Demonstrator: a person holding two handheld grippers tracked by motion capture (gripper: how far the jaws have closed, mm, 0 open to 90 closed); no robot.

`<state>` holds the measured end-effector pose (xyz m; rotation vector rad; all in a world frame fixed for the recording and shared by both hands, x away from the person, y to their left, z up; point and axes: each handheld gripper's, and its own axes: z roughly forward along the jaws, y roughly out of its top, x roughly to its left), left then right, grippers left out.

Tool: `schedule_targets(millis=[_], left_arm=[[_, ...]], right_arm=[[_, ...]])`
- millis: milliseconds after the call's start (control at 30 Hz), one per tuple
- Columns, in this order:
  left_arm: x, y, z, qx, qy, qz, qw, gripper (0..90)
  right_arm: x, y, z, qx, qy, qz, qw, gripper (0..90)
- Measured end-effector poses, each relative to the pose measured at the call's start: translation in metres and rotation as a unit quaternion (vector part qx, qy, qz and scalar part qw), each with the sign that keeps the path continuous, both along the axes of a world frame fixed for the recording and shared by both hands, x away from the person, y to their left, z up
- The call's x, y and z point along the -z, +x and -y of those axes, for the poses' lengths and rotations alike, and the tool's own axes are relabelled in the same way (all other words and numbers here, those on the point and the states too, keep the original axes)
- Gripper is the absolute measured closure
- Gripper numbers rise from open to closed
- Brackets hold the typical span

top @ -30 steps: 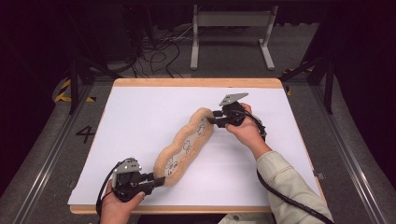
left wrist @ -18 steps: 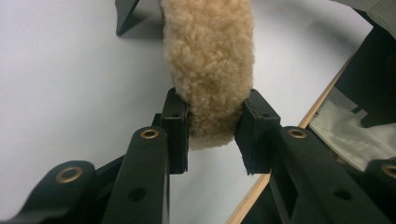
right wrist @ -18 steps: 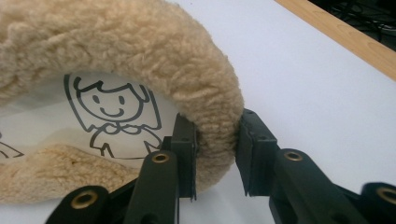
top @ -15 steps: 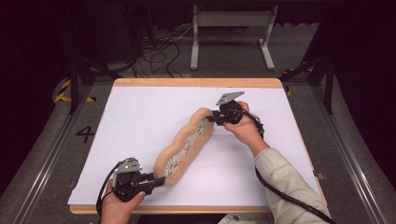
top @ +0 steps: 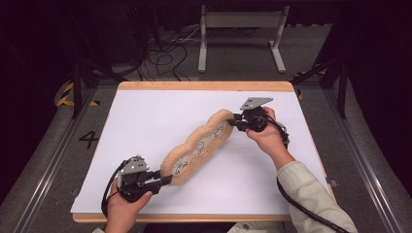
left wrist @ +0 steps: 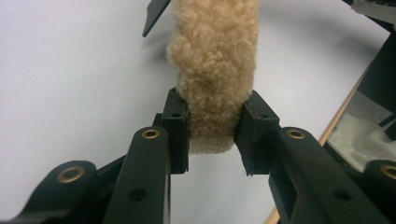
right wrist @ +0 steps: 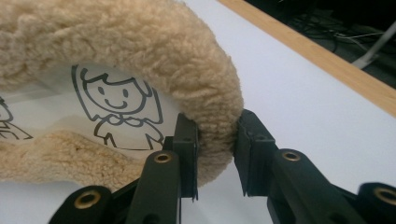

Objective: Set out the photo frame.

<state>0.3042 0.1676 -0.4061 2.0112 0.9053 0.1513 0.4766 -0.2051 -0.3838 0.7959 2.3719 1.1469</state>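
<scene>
The fleecy pouch (top: 199, 148) hung stretched between both grippers, left (left wrist: 211, 135) and right (right wrist: 215, 140) jaws each pinching an end; next likely came laying it flat on the counter (top: 145, 116).

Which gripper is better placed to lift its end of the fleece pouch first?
Right, probably. The right gripper pinches the far end of the fleece pouch near open white table. The left gripper also clamps its end, but sits close to the table's near edge.
</scene>
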Motion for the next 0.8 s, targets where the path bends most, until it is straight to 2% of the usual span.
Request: schedule_targets(millis=[267,300,433,600,633,800], left_arm=[[-0.006,0.017,0.007,0.005,-0.001,0.018,0.9998,67.8],[-0.008,0.020,0.008,0.005,0.002,0.022,0.9997,67.7],[-0.011,0.034,0.012,0.008,0.021,0.036,0.9991,67.3],[-0.012,0.047,0.014,0.005,0.024,0.046,0.9987,66.9],[-0.012,0.050,0.014,0.003,0.023,0.048,0.9986,66.9],[-0.012,0.062,0.018,0.001,0.034,0.058,0.9977,66.7]], right_arm=[[-0.010,-0.019,0.025,0.036,0.006,0.014,0.9993,72.1],[-0.012,-0.025,0.032,0.046,0.012,0.017,0.9987,72.1],[-0.012,-0.034,0.042,0.062,0.017,0.022,0.9977,71.9],[-0.009,-0.046,0.052,0.082,0.024,0.022,0.9961,71.6],[-0.008,-0.052,0.056,0.089,0.029,0.020,0.9954,71.5],[-0.009,-0.065,0.064,0.102,0.040,0.023,0.9937,71.3]])
